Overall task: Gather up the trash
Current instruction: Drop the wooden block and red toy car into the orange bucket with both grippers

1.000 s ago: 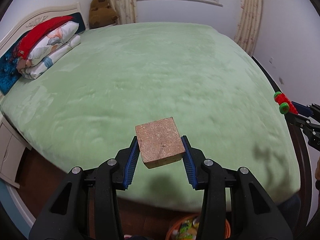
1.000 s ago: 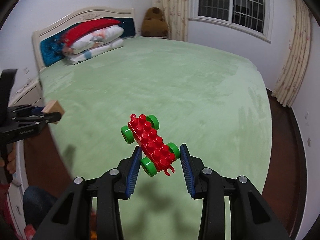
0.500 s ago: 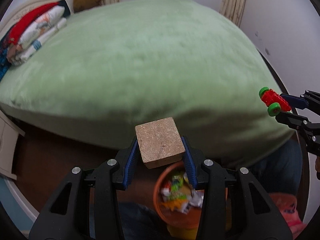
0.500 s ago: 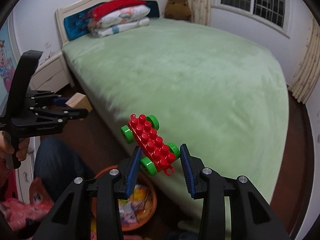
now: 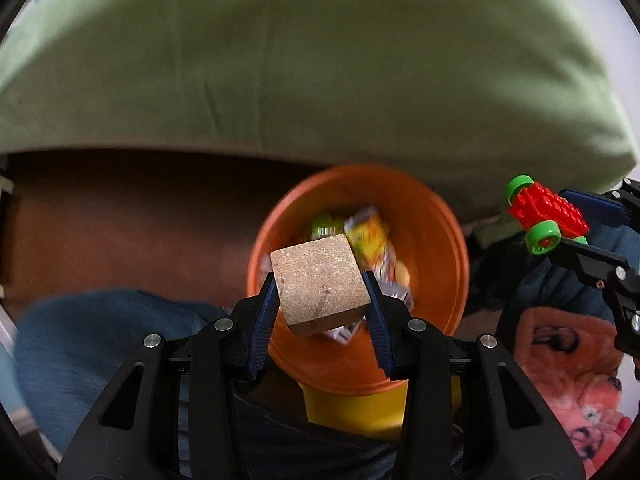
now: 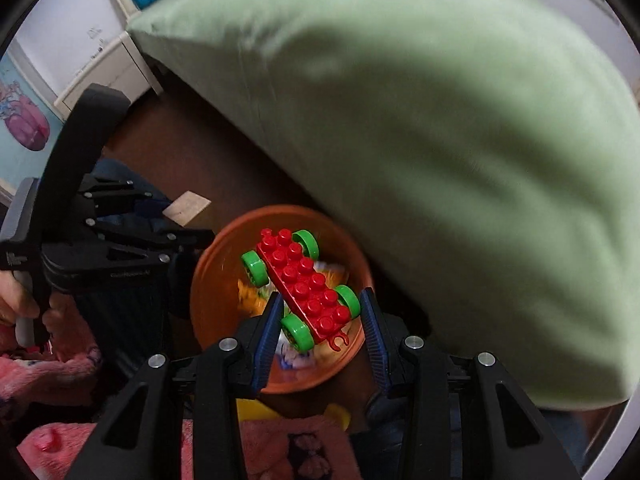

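My left-wrist camera looks steeply down along my fingers (image 5: 262,320), close above the orange bin (image 5: 448,248) beside the green bed (image 5: 320,60). My right-wrist camera also faces down, near the same bin (image 6: 208,280) from the other side. Both views share the bin and bed edge (image 6: 440,120), and each catches the other gripper at its margin.

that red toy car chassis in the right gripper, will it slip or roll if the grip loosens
The red toy car chassis probably slips easily: the right gripper pinches it at the rear, most of it jutting forward. Its four green wheels suggest it rolls on a flat surface. It looks like hard plastic, so likely stiff; it would drop into the orange bin.
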Demonstrator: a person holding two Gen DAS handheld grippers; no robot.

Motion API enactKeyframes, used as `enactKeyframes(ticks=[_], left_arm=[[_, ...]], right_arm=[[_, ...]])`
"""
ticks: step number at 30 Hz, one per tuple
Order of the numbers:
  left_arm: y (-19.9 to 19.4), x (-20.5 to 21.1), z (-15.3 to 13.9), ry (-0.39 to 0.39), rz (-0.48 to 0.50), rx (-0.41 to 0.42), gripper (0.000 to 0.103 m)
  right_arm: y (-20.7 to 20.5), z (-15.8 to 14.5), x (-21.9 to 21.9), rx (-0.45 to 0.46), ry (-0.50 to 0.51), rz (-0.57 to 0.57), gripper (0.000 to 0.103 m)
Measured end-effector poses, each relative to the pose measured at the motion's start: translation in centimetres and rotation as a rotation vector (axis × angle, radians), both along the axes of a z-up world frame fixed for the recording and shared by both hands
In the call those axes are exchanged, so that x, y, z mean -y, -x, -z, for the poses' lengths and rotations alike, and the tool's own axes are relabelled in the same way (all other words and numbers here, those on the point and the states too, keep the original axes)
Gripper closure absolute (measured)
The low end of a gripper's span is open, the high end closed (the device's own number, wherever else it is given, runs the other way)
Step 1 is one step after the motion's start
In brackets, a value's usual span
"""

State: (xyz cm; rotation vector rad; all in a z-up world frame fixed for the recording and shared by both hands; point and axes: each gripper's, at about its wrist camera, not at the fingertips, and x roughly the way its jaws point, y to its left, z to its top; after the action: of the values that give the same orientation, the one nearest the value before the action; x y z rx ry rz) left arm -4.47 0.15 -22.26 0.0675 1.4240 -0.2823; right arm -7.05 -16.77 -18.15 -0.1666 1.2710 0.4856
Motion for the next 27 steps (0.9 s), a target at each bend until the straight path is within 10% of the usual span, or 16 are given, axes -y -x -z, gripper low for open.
enactKeyframes(ticks=[6, 9, 27], left_arm=[[0.0, 0.2, 3.7, -0.008, -0.033, -0.106, 0.057], [0.1, 0.0, 4.1, -0.026, -0.043, -0.112, 0.033], [-0.4, -0.6, 4.5, -0.036, -0.096, -0.126, 0.023]], right_arm=[[0.1, 3.1, -0.9, -0.082, 0.011, 0.007, 0.061], [-0.3, 3.2, -1.4, -0.055, 0.059, 0.023, 0.024], [-0.6, 3.8, -0.2, -0.082, 0.012, 0.083, 0.015]])
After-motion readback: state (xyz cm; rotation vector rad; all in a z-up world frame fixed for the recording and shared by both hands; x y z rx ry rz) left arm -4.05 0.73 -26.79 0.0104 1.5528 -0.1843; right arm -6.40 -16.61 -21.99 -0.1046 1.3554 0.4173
